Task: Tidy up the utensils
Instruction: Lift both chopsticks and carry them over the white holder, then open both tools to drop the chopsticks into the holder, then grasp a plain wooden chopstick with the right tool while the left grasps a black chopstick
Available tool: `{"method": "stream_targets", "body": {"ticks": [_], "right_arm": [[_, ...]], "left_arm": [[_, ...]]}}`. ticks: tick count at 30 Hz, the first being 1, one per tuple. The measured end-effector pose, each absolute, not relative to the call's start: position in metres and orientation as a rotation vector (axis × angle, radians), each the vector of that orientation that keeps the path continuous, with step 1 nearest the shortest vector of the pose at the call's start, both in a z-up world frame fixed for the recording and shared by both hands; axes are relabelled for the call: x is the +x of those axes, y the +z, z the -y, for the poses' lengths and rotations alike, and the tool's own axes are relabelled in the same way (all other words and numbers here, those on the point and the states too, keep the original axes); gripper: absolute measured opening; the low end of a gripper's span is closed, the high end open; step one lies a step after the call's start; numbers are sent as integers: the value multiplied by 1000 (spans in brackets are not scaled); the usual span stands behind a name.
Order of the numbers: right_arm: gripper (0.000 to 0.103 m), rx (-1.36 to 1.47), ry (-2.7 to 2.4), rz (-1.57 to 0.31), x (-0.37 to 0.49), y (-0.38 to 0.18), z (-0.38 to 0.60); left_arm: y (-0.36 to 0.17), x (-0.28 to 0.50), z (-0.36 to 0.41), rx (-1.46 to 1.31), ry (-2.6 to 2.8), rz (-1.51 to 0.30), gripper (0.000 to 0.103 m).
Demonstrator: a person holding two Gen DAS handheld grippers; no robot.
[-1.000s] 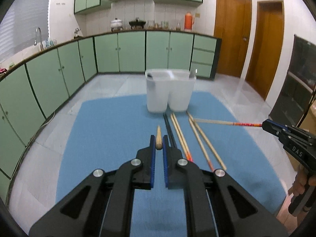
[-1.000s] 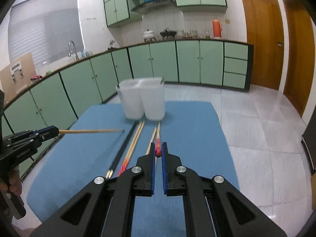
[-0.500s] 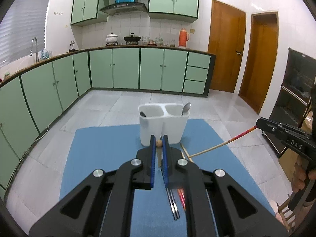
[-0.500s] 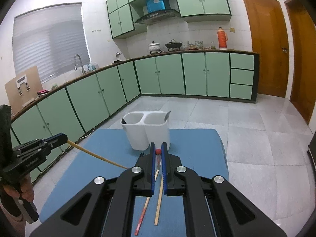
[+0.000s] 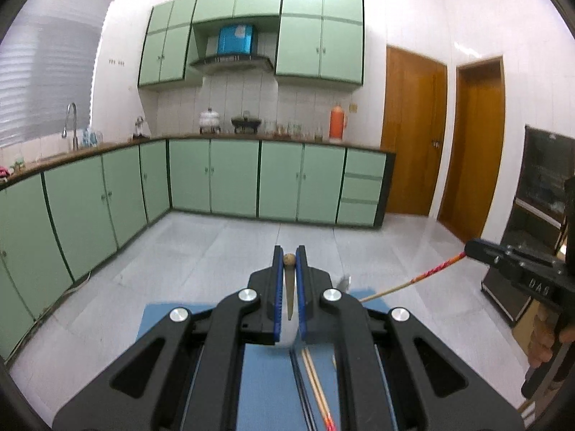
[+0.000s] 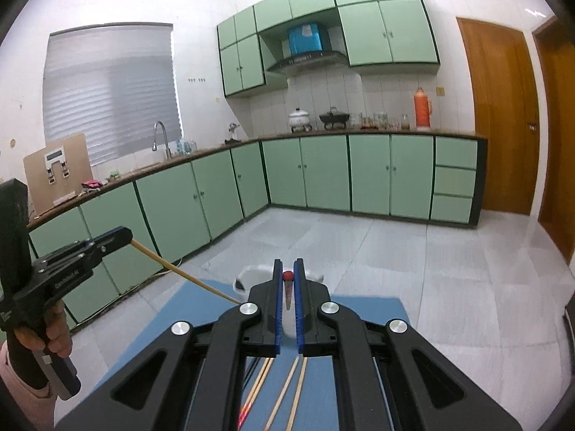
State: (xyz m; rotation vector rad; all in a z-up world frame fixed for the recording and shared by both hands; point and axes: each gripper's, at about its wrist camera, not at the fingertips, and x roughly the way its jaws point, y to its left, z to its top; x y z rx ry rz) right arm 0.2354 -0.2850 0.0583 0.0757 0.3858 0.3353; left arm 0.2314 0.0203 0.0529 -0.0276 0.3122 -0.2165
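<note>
- Green base cabinets, L-shaped run under a dark counter.
- Green wall cabinets.
- Range hood, blue box above it.
- Orange flask, white pot, black pan on counter.
- Tap beside blinded window.
- Two wooden doors.
- Grey tiled floor.

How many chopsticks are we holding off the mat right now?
2. The plain wooden chopstick is in the left gripper. The red-patterned chopstick is in the right gripper. More lie on the blue mat, partly hidden.
</note>
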Motion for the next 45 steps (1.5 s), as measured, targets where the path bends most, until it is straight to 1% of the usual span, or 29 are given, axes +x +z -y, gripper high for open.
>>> {"method": "stream_targets", "body": {"ticks": [3,7,13,19,21,22,23,24,25,26,27,29,31,33,34,35,36,39,45], "right_arm": [[6,58,329,-383,252,66,276],[6,35,321,-415,284,65,262],[6,-20,322,-534,331,34,237],[6,-22,338,-617,356,3,223],[6,-18,346,-630,360,-2,223],[6,-15,346,-632,360,-4,223],[7,-12,344,-631,359,-6,224],[9,-9,342,-629,359,-6,227],[10,-4,337,-626,358,-6,230],[16,5,324,-617,353,-7,234],[25,10,312,-609,351,-7,237],[34,12,273,-582,338,-6,245],[39,17,254,-564,324,-9,252],[47,34,230,-550,309,-13,262],[49,45,219,-544,299,-16,267],[53,57,211,-542,291,-20,270],[56,70,207,-541,280,-26,274],[59,83,194,-552,255,-42,279],[59,96,154,-622,209,-90,285]], "left_arm": [[65,246,-13,-22,-209,-275,6],[63,275,-4,-14,-189,-267,6],[32,324,6,-20,-191,-350,6],[0,359,9,-32,-215,-454,6],[-9,366,8,-28,-221,-487,7],[-12,367,6,-34,-223,-496,10],[-14,367,4,-44,-229,-508,23],[-17,365,-1,-52,-228,-508,38],[-17,361,-5,-61,-225,-500,44],[-17,358,-7,-66,-222,-493,47],[-16,353,-11,-72,-221,-488,47],[-14,345,-16,-76,-213,-479,51],[-14,330,-22,-73,-194,-460,56],[-16,310,-28,-69,-178,-441,67],[-18,301,-29,-67,-171,-439,70],[-19,295,-30,-66,-169,-437,75],[-23,286,-31,-65,-164,-442,77],[-40,261,-32,-54,-165,-480,82],[-87,224,-35,3,-148,-589,84]]}}
